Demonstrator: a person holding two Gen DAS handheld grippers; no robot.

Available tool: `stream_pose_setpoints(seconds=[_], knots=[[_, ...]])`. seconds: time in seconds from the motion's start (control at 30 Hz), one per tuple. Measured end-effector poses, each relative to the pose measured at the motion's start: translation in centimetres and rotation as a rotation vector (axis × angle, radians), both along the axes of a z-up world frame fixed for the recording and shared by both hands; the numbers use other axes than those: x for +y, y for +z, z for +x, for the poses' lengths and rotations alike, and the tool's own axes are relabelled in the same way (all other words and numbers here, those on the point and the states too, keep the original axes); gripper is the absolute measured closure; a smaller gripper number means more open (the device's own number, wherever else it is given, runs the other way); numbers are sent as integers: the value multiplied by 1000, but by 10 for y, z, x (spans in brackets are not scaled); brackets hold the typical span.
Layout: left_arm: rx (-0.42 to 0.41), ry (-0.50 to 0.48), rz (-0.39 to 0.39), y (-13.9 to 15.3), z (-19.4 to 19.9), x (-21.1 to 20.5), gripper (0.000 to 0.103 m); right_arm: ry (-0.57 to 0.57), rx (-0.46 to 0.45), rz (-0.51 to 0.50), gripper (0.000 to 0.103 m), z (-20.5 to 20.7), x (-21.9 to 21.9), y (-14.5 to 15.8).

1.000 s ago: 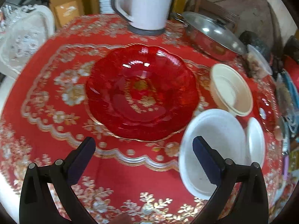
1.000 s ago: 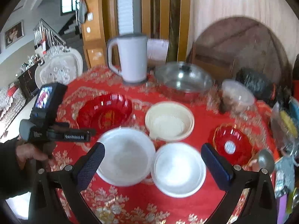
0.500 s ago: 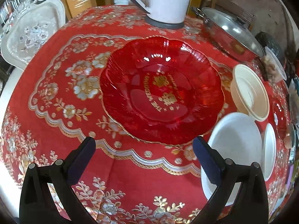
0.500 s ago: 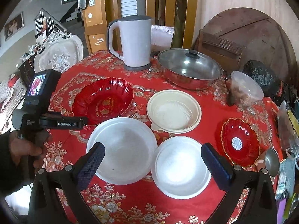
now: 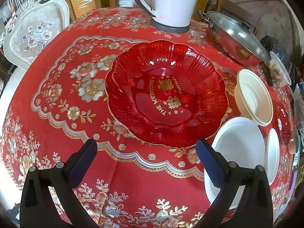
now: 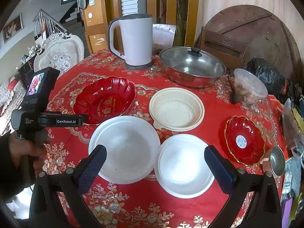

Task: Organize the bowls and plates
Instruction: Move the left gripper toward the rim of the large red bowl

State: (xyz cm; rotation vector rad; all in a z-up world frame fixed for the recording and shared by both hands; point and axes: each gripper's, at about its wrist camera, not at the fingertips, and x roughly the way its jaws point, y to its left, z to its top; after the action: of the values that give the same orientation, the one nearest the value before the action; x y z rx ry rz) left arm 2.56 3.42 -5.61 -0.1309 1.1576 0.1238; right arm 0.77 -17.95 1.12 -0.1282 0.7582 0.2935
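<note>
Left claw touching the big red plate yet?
Apart. Left wrist view: open left claw sits short of the big red plate, with tablecloth visible between the fingers.

The tall white electric kettle (image 5: 169, 1) at the counter's far edge is running off the top of the left wrist view, its lid unseen. There the right finger (image 5: 209, 166) is covering the near rim of the large white round bowl (image 5: 239, 144), and the small red scalloped glass dish (image 5: 284, 125) is squeezing into a distorted sliver. In the right wrist view, the small round metal cup (image 6: 277, 160) is lying half cut off.
</note>
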Motion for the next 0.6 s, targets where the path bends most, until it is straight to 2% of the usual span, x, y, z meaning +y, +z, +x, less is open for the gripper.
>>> stream_pose_setpoints(seconds=[0.6], knots=[[14,8,12,0,-2,1,0,-6,14,-3,1,-5,-1,-3]])
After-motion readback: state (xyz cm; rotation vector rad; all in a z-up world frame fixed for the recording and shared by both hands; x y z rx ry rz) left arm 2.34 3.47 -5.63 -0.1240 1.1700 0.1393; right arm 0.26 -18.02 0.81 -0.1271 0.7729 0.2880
